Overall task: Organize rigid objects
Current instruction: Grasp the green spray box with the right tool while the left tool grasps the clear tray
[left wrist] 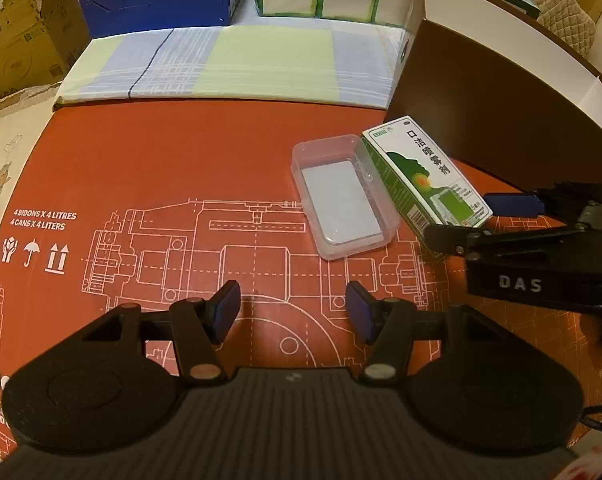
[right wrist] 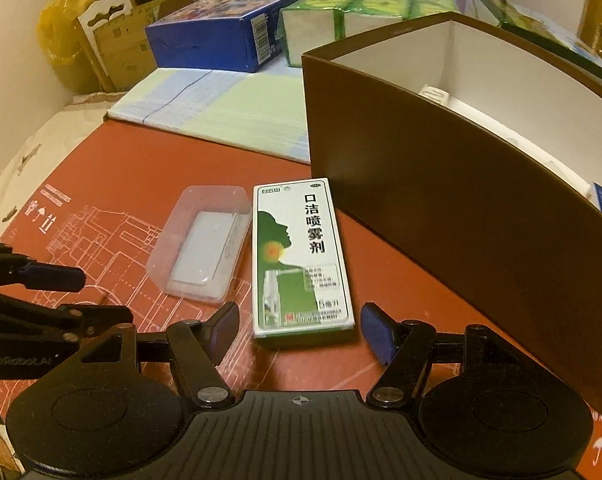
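The right gripper [right wrist: 299, 330] hangs with its fingers spread wide and empty, just short of the near end of the green-and-white carton [right wrist: 301, 256], which lies flat on the red sheet [right wrist: 141, 168] covering the worktop. A clear tray [right wrist: 201, 240] holding a pale slab lies just beside the carton's left side, and the brown box [right wrist: 441, 200] stands close on its right. The left gripper [left wrist: 293, 310] is likewise open and empty, near the tray [left wrist: 343, 196].

The brown box [right wrist: 441, 208] is running past the right edge, its wall hiding most contents; small print on the green carton [right wrist: 301, 256] is blurring.
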{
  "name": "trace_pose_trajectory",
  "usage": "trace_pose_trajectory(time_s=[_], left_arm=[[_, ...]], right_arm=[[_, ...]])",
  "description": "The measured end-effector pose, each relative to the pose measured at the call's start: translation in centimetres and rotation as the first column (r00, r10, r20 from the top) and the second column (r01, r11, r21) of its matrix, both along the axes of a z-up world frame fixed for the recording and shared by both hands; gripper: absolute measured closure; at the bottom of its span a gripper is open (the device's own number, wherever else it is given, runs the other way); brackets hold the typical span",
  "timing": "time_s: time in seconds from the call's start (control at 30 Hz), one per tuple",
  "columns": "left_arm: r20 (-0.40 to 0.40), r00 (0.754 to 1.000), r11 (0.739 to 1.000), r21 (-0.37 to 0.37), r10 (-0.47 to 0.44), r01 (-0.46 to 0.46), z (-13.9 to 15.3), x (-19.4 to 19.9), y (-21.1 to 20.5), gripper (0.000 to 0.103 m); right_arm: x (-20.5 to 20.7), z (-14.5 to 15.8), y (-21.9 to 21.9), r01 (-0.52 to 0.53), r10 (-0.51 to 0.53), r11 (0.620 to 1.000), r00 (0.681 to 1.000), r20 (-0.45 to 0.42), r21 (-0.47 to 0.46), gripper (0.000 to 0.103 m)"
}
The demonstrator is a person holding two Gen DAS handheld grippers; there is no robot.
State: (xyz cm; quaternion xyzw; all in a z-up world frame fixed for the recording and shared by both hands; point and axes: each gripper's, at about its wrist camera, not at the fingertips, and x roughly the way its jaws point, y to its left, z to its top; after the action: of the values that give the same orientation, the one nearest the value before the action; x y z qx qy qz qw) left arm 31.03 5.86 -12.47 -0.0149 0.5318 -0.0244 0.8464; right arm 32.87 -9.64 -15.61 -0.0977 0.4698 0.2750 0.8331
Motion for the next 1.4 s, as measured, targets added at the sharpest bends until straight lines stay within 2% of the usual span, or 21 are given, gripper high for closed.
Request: trace_pose_trajectory(time_s=[0.13,0.17,0.4,0.83,1.17,1.4], left_arm=[[-0.003,1.0,1.0,-0.005,-0.011,0.011,-0.1,0.2,-0.2,0.049],[-0.004,1.0,1.0,-0.006,-0.014,0.014,-0.2,0.3,-0.2,0.049],[-0.003,0.999,0.998,-0.02,-0.052,0.052,-0.4,1.1,-1.3,0.049],[-0.002,0.993,0.993,-0.034,-0.117,0.117,-1.6,3.9,-4.2,0.046],[0.002,0.996,0.995,-0.042,-0.085,0.085,-2.5,5.6,-4.3,0.046],[-0.017,0.999,0.993,-0.108,-0.044,0.042,-2.2,5.5,-3.2,0.045]], right_arm=[[0.2,-0.4,0.4,-0.027,0.027,1.0,1.0,0.016,-0.01,0.042],[0.1,-0.5,0.4,-0.032,0.032,0.999,0.999,0.02,-0.015,0.05],[-0.9,-0.4,-1.4,-0.021,0.021,1.0,1.0,0.02,-0.01,0.051],[-1.6,0.0,-5.9,0.119,-0.119,0.993,0.993,-0.018,-0.012,0.049],[-1.4,0.1,-7.2,0.155,-0.156,0.988,0.987,-0.042,-0.018,0.045],[-1.6,0.4,-7.7,0.156,-0.157,0.988,0.987,-0.04,-0.014,0.042]])
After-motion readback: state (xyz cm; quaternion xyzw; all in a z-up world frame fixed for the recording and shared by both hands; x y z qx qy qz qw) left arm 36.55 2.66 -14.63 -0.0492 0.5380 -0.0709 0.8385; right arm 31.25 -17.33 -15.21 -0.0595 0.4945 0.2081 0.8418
